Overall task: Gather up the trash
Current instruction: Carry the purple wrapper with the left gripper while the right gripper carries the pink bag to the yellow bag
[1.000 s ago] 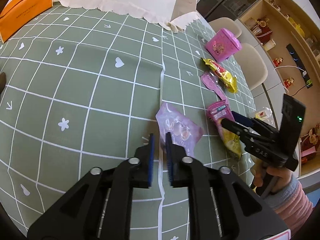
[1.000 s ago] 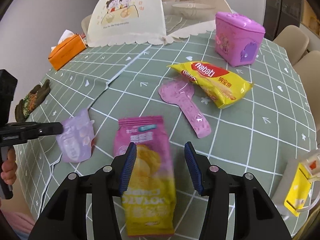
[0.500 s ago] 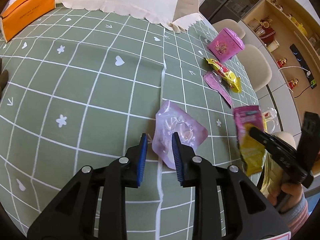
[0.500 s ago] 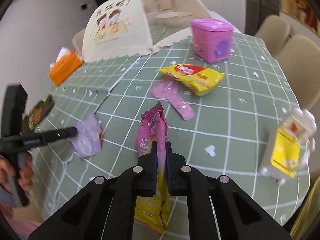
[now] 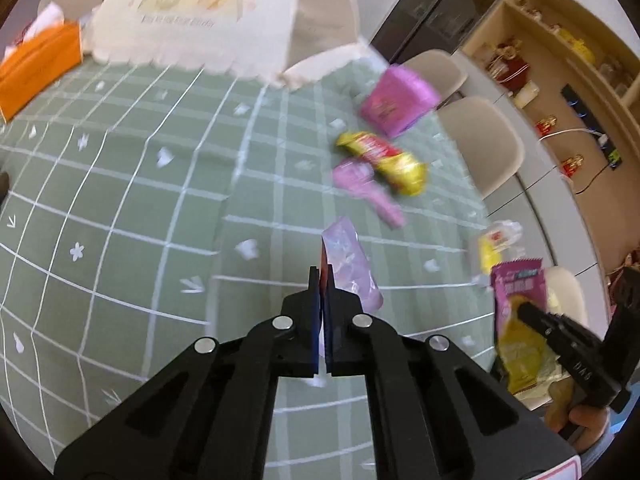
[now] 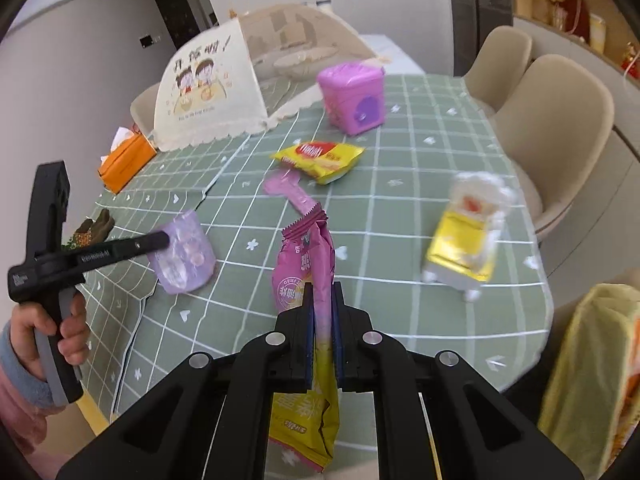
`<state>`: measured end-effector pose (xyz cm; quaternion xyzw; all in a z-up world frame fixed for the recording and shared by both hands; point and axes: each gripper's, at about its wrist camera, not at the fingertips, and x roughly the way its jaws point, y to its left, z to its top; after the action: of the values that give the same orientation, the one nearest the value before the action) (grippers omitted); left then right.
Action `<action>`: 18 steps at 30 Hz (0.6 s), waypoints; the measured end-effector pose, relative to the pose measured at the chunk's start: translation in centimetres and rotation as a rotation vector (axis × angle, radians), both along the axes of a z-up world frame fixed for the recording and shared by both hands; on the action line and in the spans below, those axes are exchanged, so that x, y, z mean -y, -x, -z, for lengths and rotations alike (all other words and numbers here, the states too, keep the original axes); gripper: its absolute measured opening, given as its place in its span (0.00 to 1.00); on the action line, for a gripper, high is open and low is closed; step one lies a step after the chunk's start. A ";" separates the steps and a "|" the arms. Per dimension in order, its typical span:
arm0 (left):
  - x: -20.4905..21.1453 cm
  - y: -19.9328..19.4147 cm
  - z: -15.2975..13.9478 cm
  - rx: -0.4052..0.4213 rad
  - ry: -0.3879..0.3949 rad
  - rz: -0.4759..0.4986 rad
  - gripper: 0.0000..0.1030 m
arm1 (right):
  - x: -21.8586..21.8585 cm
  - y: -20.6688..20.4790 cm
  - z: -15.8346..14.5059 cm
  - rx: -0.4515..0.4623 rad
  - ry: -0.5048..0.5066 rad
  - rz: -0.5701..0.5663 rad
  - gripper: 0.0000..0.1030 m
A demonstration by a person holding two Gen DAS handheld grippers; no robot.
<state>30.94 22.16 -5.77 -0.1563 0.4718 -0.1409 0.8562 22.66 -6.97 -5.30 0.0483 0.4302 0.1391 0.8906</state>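
My left gripper (image 5: 323, 280) is shut on a pale purple plastic wrapper (image 5: 352, 264) and holds it above the green checked tablecloth (image 5: 140, 220). The same wrapper (image 6: 184, 256) hangs from the left gripper (image 6: 162, 240) in the right wrist view. My right gripper (image 6: 322, 300) is shut on a pink and yellow chip bag (image 6: 308, 280), lifted off the table; it also shows in the left wrist view (image 5: 520, 320). A yellow Nabati wrapper (image 6: 320, 156) and a pink spoon-shaped wrapper (image 6: 292, 192) lie on the cloth.
A pink-purple bin (image 6: 354, 96) stands at the far side of the table. A mesh food cover (image 6: 240, 80), an orange tissue box (image 6: 128, 156) and a yellow-labelled clear package (image 6: 468, 240) are also on it. Beige chairs (image 6: 552, 128) stand to the right.
My left gripper closed on the purple wrapper and lifted it. My right gripper, holding the chip bag, rose and pulled back towards the near table edge.
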 end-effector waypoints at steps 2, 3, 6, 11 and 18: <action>1.4 0.7 -2.1 0.042 0.019 0.011 0.01 | 1.3 1.0 -1.3 0.036 -0.001 0.009 0.09; 2.1 0.9 -3.0 0.060 0.023 0.016 0.01 | 2.4 1.7 -2.2 0.060 -0.005 0.017 0.09; 5.0 1.9 -6.4 0.137 0.031 0.044 0.01 | 4.8 3.2 -4.2 0.112 -0.011 0.039 0.09; 10.8 3.5 -11.0 0.222 0.055 0.102 0.01 | 10.2 6.4 -7.2 0.215 -0.021 0.086 0.09; 20.4 6.0 -13.2 0.241 0.122 0.194 0.01 | 18.1 10.2 -8.1 0.272 -0.044 0.149 0.09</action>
<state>24.97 1.78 7.48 -0.1438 0.3693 -0.2693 0.8777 12.48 -25.03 2.83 0.0803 0.2979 0.0873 0.9472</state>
